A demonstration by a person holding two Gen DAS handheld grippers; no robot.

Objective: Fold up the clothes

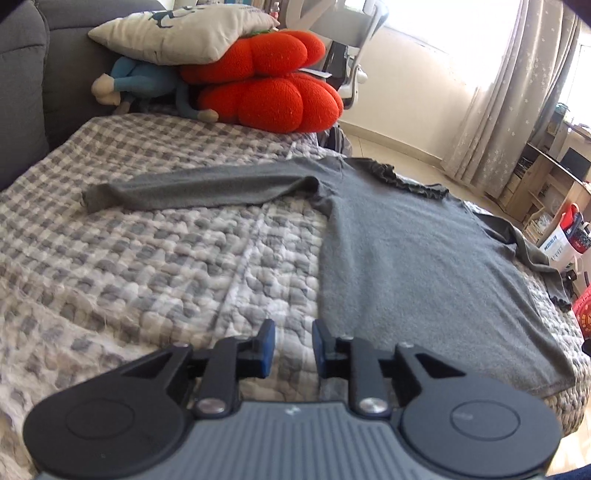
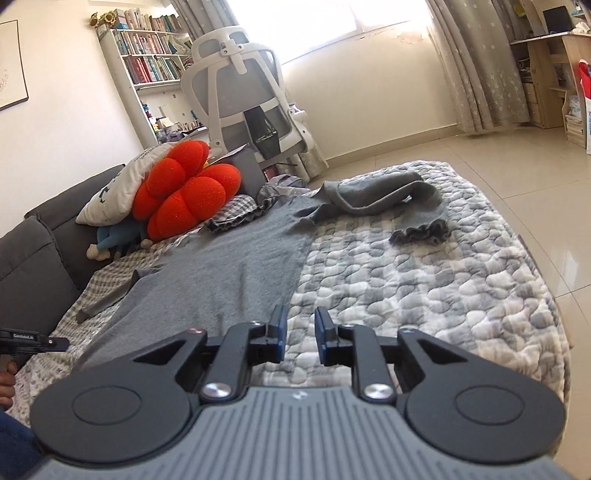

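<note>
the grey sweater [image 1: 417, 251] lies spread flat on a bed covered by a grey-and-white checked quilt [image 1: 147, 258], its body running away from both cameras toward the far end. in the left wrist view one long sleeve [image 1: 207, 190] stretches straight out to the left across the quilt, and the ruffled collar [image 1: 410, 181] sits at the far edge. in the right wrist view the other sleeve [image 2: 384, 197] is bunched and doubled over near the far corner of the bed, its ruffled cuff [image 2: 421, 232] resting on the quilt apart from the body. the left gripper [image 1: 293, 345] hangs low over the near hem corner on that side, jaws apart with nothing between them, the blue pads [image 1: 267, 341] just beside the sweater's edge. the right gripper [image 2: 299, 334] sits over the opposite hem edge, jaws likewise apart and empty; whether either touches the fabric cannot be told. at the head of the bed two red pumpkin-shaped cushions [image 1: 266, 81] are stacked against a grey sofa back [image 1: 22, 92], with a pale pillow [image 1: 177, 29] leaning on top and a blue plush toy [image 1: 140, 79] tucked beneath. a white office chair [image 2: 247, 88] and a bookshelf [image 2: 147, 55] stand beyond.
</note>
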